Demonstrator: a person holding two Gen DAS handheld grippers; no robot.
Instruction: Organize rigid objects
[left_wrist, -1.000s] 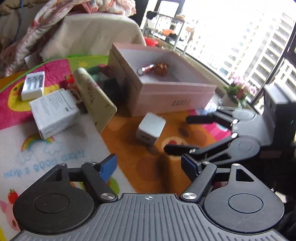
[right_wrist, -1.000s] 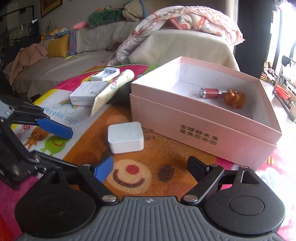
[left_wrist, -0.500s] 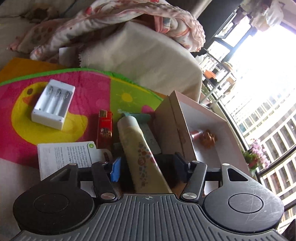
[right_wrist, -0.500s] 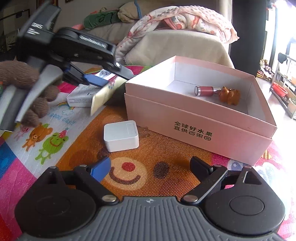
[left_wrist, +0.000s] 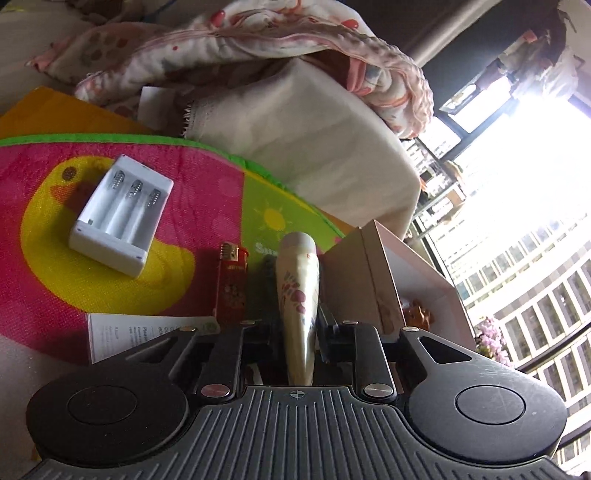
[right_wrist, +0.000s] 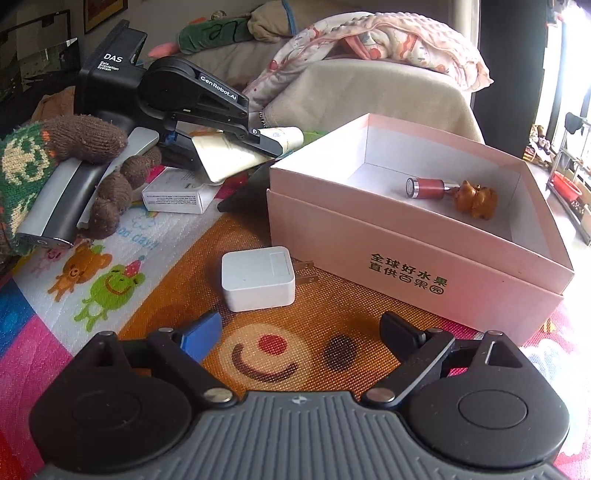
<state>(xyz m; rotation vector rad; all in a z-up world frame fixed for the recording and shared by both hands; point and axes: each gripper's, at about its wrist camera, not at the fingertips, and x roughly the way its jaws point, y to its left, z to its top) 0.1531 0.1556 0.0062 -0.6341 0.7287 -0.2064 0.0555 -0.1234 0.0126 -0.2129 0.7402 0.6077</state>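
A cream tube with a floral print (left_wrist: 297, 280) sits between the fingers of my left gripper (left_wrist: 299, 325), whose jaws are closing and press its flattened end. From the right wrist view the same tube (right_wrist: 225, 158) is held off the mat by the left gripper (right_wrist: 273, 149), just left of the open pink box (right_wrist: 406, 254). That box holds a red cylinder (right_wrist: 428, 188) and a brown figurine (right_wrist: 474, 199). A white plug adapter (right_wrist: 258, 278) lies on the mat in front of my right gripper (right_wrist: 301, 332), which is open with nothing in it.
A white battery charger (left_wrist: 122, 218), a red lighter (left_wrist: 232, 284) and a white carton (right_wrist: 177, 194) lie on the colourful play mat (right_wrist: 110, 280). A hand in a knitted glove (right_wrist: 85, 140) holds the left gripper. A sofa with a blanket (right_wrist: 369, 40) stands behind.
My left gripper swung from the plug adapter over to the tube, rolled, and closed on it. The right gripper stayed where it was, open.
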